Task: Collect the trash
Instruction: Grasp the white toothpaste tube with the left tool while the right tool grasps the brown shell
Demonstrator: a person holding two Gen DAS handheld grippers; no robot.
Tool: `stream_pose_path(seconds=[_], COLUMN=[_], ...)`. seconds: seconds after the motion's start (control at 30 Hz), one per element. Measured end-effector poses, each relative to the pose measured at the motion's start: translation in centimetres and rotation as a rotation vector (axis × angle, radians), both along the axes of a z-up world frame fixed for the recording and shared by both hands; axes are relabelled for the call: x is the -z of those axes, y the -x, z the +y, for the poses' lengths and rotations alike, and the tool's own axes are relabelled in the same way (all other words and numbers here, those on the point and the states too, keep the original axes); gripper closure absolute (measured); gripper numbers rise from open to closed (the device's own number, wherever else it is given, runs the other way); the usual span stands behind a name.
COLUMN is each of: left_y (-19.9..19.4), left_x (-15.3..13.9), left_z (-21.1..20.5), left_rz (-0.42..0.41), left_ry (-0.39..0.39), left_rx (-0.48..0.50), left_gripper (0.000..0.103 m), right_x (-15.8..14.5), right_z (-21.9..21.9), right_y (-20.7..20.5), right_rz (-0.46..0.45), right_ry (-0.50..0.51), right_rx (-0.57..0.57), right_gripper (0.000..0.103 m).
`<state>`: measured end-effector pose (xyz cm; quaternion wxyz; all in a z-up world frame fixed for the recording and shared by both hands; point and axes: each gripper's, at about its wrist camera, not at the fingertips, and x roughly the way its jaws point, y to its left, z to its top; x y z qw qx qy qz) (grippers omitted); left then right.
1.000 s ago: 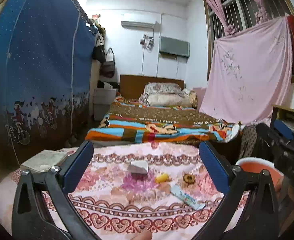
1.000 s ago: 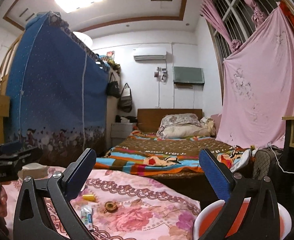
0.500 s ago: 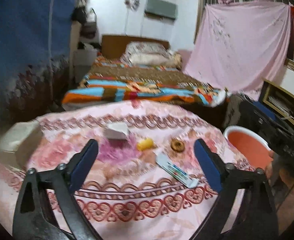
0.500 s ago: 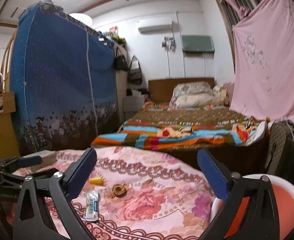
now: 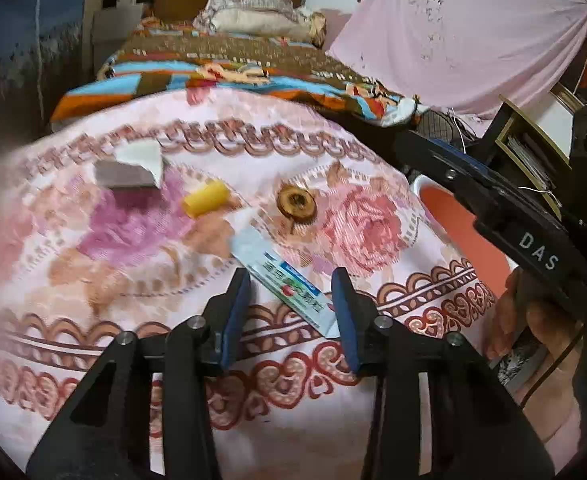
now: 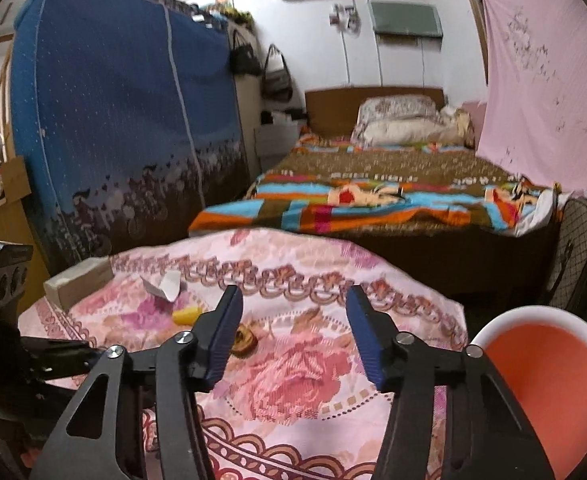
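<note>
The left gripper (image 5: 291, 300) is angling down over the near edge of the floral tablecloth (image 5: 93, 240), and its jaws are closing with the near end of a flattened toothpaste tube (image 5: 283, 284) lying between them; the pads are not yet pressing on it, so nothing is gripped. The right gripper (image 6: 293, 328) is hovering over the cloth with its jaws also closing; only bare cloth is showing between them, and a small brown ring-shaped scrap (image 6: 243, 340) is sitting just behind its left finger.

The tube is lying diagonally, flat on the cloth, its crimped end nearest the left gripper; it looks light, thin and pliable, with a glossy skin that is probably slippery, so pinching across its width near the end, where it is flattest, seems the safest hold, and a bite taken too low risks catching the soft cloth with it. Beyond it are lying the brown ring (image 5: 295, 204), a small yellow cylinder (image 5: 207, 198) that is likely to roll, and a torn grey carton (image 5: 131, 168) with a white flap, which is looking light and crushable.

The orange bin with a white rim (image 6: 549, 380) is standing just off the table's right edge, close to the right gripper; a hand (image 5: 533, 332) is holding that tool's handle beside it.
</note>
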<state>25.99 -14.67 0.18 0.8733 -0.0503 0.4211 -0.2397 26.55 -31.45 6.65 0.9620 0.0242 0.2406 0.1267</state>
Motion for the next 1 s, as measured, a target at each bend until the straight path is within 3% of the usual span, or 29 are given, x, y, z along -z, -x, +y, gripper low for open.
stream_pose_path(seconds=[0.2,0.37,0.67,0.8,1.0], left_y=[-0.1,-0.2,-0.1,-0.1,-0.8], left_x=[0.2,0.2,-0.8,-1.2,-0.6], left_z=[-0.1,0.2,1.8,3.5,5.4], left_rz=[0.021,0.03,-0.009,-0.034,0.0], left_ry=[-0.011,0.016,0.058,0.047,0.061], left_rx=[-0.02,-0.025,-0.052,-0.097,-0.164], left_gripper=[0.097,0.103,0.103,0.103,0.103], right_x=[0.9,1.7,2.5,2.8,3.5], right_z=[0.4,0.8,2.6,3.7,5.1], right_y=[-1.3,-2.2,-2.9,-3.0,-3.8], right_rz=[0.087,0.155,0.214,0.233,0.276], right_ry=[0.006,0.018,0.079,0.118,0.155], right_rx=[-0.023,-0.036,-0.116,-0.153,-0.195], right_gripper=[0.053,0.053,0.069,0.07,0.07])
